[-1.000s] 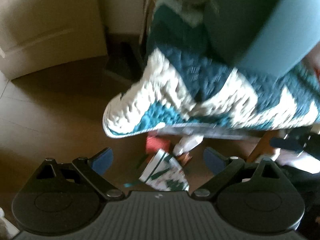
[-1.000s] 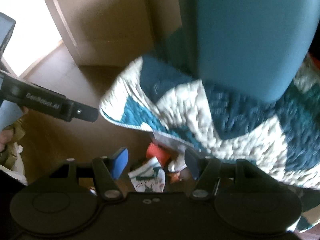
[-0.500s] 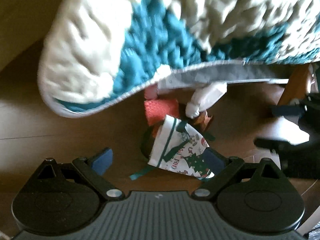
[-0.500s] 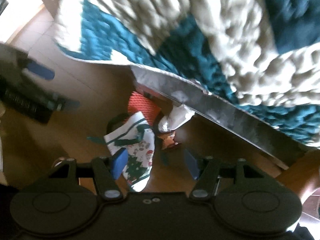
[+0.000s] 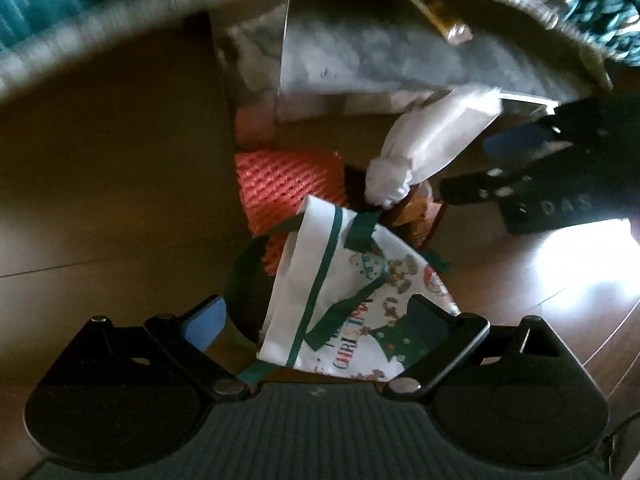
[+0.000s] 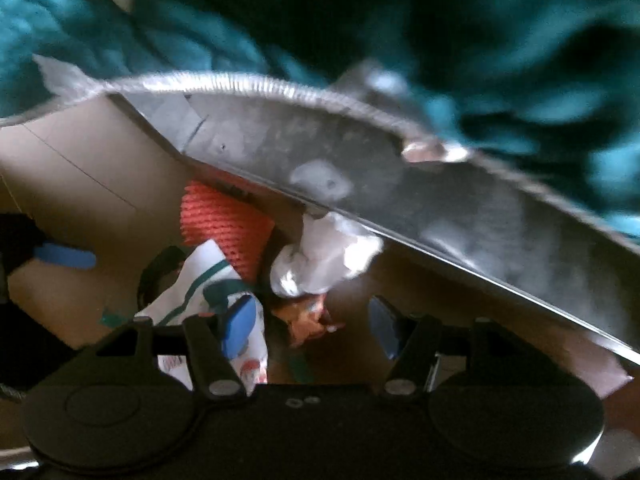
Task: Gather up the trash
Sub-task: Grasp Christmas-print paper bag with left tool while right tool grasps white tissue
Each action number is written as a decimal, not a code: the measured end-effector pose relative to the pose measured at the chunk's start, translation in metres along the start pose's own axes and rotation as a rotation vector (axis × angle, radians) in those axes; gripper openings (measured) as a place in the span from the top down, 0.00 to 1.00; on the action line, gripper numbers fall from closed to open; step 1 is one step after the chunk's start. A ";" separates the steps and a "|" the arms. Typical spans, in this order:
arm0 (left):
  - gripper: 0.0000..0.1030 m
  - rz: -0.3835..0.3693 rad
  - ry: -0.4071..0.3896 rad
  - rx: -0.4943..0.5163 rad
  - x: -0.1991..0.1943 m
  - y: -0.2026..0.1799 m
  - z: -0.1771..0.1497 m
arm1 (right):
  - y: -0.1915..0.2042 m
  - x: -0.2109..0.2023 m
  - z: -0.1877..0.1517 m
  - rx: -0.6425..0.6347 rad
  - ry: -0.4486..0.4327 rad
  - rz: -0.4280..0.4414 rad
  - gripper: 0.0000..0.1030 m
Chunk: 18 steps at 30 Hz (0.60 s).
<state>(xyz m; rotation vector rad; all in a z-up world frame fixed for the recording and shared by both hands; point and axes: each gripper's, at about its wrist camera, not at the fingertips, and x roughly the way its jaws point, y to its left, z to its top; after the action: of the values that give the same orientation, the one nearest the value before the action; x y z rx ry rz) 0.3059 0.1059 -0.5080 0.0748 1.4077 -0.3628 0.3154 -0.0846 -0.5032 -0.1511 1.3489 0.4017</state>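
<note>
The left hand-held gripper (image 5: 316, 320) is seen with its jaws spread apart and pointed steeply down at the floor (image 5: 120, 184); nothing is clamped. A printed paper bag (image 5: 344, 292) with green trim lies between its fingers. The right hand-held gripper (image 6: 310, 320) is likewise held wide open and empty, with a crumpled orange wrapper (image 6: 306, 316) below the gap and the same bag under its left finger. Just beyond the bag an orange foam net (image 5: 288, 176) is seen, and beside it a twisted white plastic bag (image 5: 424, 148). Farther off, a grey panel (image 6: 400, 184) is overhung by a teal blanket (image 6: 520, 60).
</note>
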 end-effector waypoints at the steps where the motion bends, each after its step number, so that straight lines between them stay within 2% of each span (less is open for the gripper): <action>1: 0.05 -0.005 0.000 0.003 0.005 0.002 -0.001 | 0.003 0.007 0.001 -0.004 0.005 -0.003 0.39; 9: 0.06 -0.040 -0.008 -0.076 0.039 0.022 -0.001 | 0.007 0.052 0.009 0.076 0.047 -0.027 0.40; 13: 0.06 -0.082 0.004 -0.075 0.050 0.024 0.001 | 0.009 0.063 0.011 0.096 0.048 -0.029 0.41; 16: 0.20 -0.092 0.024 -0.083 0.056 0.024 0.001 | 0.010 0.068 0.011 0.105 0.048 -0.039 0.43; 18: 0.41 -0.098 0.034 -0.092 0.058 0.024 0.002 | 0.011 0.069 0.012 0.108 0.043 -0.038 0.43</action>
<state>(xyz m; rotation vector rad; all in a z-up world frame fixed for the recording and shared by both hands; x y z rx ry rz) 0.3212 0.1163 -0.5684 -0.0639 1.4629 -0.3782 0.3337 -0.0566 -0.5655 -0.0963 1.4050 0.2938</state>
